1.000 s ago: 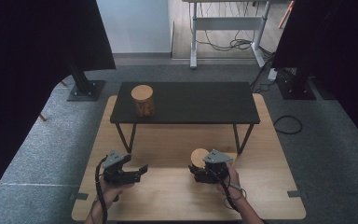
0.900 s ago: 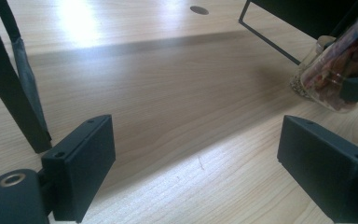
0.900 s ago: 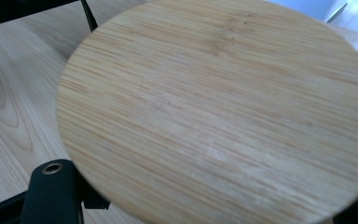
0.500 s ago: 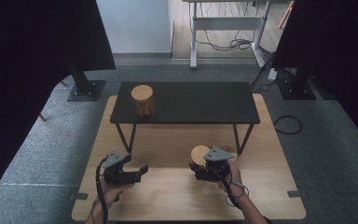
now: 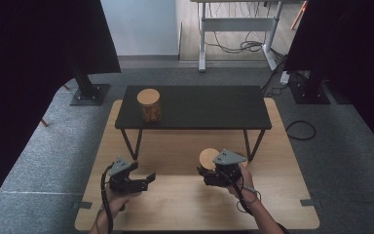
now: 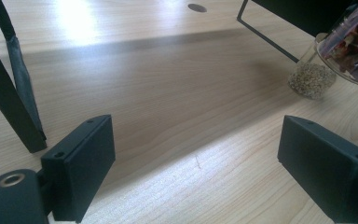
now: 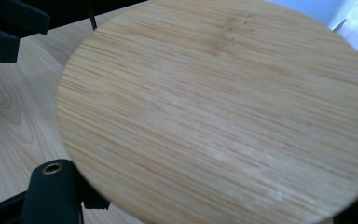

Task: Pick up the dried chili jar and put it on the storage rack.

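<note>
My right gripper is clamped on a glass jar with a round bamboo lid, held low over the wooden floor panel in front of the black table. In the left gripper view the jar leans toward my left gripper, whose jaws stand apart with nothing between them, only bare wood beyond. A second lidded jar stands upright at the left end of the black table.

To handle this well, I judge I should keep the right grip firm on the glass, bring the jar upright, and use the free left gripper to steady it or take the lid squarely at its rim, not at a slant.

The lid hides where my right jaws meet the glass, so the contact itself stays unseen. The jar's contents are hard to name: something grainy at the bottom, something reddish above.
</note>
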The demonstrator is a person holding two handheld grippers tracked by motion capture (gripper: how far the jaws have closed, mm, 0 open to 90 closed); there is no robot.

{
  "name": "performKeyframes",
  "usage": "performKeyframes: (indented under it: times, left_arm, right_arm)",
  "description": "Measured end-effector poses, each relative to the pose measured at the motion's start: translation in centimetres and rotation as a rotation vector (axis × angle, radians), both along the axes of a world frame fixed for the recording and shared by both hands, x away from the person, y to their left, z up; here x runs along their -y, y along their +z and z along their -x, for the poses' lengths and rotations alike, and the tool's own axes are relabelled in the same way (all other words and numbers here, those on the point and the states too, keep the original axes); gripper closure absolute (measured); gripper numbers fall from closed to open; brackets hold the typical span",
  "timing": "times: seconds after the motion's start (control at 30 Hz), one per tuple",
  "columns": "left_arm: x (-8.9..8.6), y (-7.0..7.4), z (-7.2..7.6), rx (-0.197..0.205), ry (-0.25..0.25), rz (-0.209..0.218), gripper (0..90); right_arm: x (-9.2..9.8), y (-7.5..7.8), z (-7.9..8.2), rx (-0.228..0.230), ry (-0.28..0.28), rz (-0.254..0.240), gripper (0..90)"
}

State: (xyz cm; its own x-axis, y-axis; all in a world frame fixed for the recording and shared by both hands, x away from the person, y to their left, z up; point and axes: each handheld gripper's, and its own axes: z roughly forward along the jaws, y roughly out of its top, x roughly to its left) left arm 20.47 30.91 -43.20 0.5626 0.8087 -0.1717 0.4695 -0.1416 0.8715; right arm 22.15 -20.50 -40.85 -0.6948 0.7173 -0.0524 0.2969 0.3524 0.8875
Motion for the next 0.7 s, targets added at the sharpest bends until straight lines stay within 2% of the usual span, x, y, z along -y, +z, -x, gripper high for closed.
performKeyframes:
  times: [0.17,0.7]
  left_arm:
    - [0.0,0.0,0.0,-0.001,-0.002,0.001,10.4]
    - [-0.1,0.0,0.1,-0.002,0.004,0.003,10.5]
  right_arm:
    - [0.3,0.5,-0.1,0.008,0.008,-0.011,24.6]
    - [0.1,1.6,-0.2,0.023,0.021,-0.001,24.6]
